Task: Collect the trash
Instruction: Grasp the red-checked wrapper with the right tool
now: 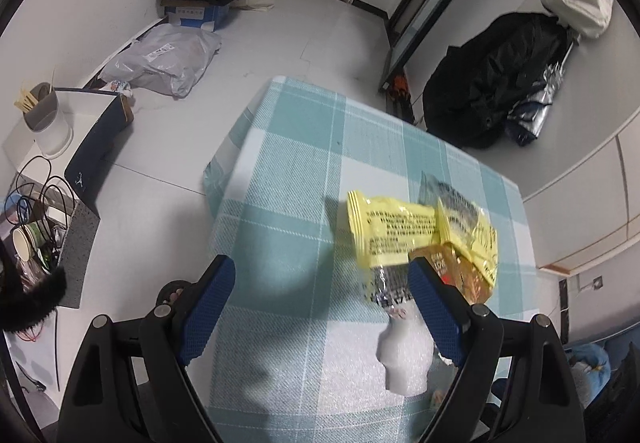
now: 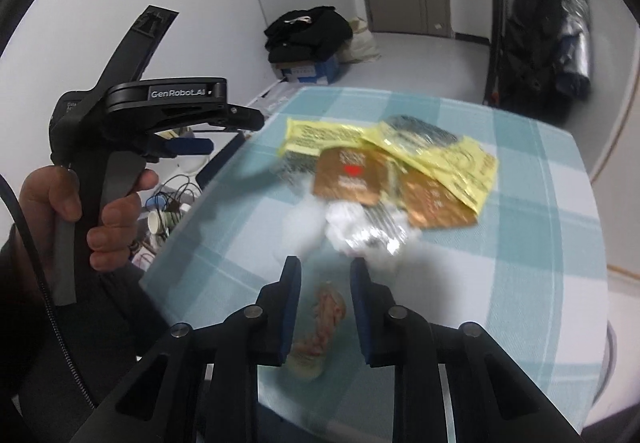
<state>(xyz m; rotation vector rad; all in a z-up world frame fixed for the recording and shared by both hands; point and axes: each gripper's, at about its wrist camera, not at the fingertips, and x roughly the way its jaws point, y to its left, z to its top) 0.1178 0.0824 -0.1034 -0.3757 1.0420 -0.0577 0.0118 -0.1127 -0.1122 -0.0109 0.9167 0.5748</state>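
Hovering over checked counter (image 1: 280, 179) in approach step, left gripper (image 1: 322, 283) jaws gaping wide and empty, right gripper (image 2: 326, 275) jaws partly open and empty, wrapper pile (image 2: 400, 167) lying toward far right corner, next needing closing on yellow wrapper (image 1: 392, 227).

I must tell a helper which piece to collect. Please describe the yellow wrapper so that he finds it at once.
Look at the table with the teal checked cloth. On the trash heap, the yellow wrapper lies flat beside gold packets. Only it is bright yellow with black print.
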